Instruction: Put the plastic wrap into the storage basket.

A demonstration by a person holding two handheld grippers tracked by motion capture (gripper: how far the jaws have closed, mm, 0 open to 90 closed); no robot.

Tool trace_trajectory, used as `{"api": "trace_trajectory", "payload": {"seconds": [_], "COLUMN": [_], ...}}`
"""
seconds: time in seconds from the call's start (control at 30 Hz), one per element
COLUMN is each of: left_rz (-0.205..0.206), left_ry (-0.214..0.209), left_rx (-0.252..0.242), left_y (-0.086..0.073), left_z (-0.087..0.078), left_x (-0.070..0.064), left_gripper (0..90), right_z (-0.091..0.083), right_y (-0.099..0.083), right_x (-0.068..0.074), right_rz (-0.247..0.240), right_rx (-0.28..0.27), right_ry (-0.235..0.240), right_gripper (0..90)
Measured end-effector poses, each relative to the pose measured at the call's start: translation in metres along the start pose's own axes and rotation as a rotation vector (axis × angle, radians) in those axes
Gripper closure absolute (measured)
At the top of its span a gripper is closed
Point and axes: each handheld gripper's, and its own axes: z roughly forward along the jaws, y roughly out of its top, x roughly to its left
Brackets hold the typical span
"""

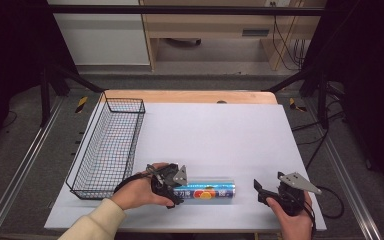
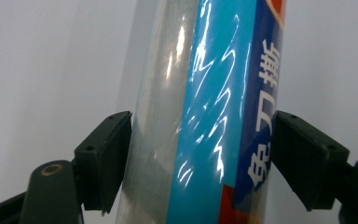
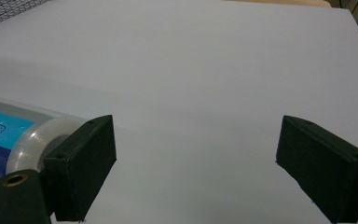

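In the high view, the left tool (image 1: 176, 187) sits at the near part of the white worktop (image 1: 220, 130), gripped by the person's left hand (image 1: 139, 191). Its jaws reach onto the left end of a roll of cling film (image 1: 207, 190), which lies flat on its side and stretches away to the tool's right. A black wire basket (image 1: 111, 145) stands just to the left of this tool, running toward the far edge. The right tool (image 1: 263, 192) rests near the worktop's front right, held by the right hand (image 1: 294, 220); its jaws point left toward the roll's right end, close to it but apart from it.

In the left gripper view, the left tool (image 2: 200, 154) has its two black jaws on either side of the roll (image 2: 205, 112), pressed against its clear wrap and blue printed label; the tool is clamped on the roll.

In the right gripper view, the right tool (image 3: 196, 158) has its jaws spread wide apart with bare white worktop (image 3: 205, 70) between them. The roll's end (image 3: 23, 140) lies just behind and beside the left-hand jaw, outside the gap. A corner of the basket (image 3: 4, 11) shows far ahead to the tool's left.
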Motion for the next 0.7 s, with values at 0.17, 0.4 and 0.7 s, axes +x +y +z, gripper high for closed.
{"api": "trace_trajectory", "payload": {"seconds": [0.17,0.4,0.7], "left_rz": [0.009,0.021,0.036], "left_ry": [0.003,0.005,-0.017], "left_rx": [0.016,0.069,0.116], "left_y": [0.002,0.008,0.015], "left_z": [0.003,0.008,0.013], "left_x": [-0.001,-0.001,0.002], "left_gripper": [23.5,23.8,28.7], "right_z": [0.0,0.002,0.002], "right_y": [0.0,-0.001,-0.001], "right_x": [0.0,0.001,0.003], "right_rz": [0.006,-0.003,-0.012], "right_rx": [0.005,0.016,0.021], "right_ry": [0.006,0.015,0.025], "right_gripper": [12.0,11.6,11.9]}}
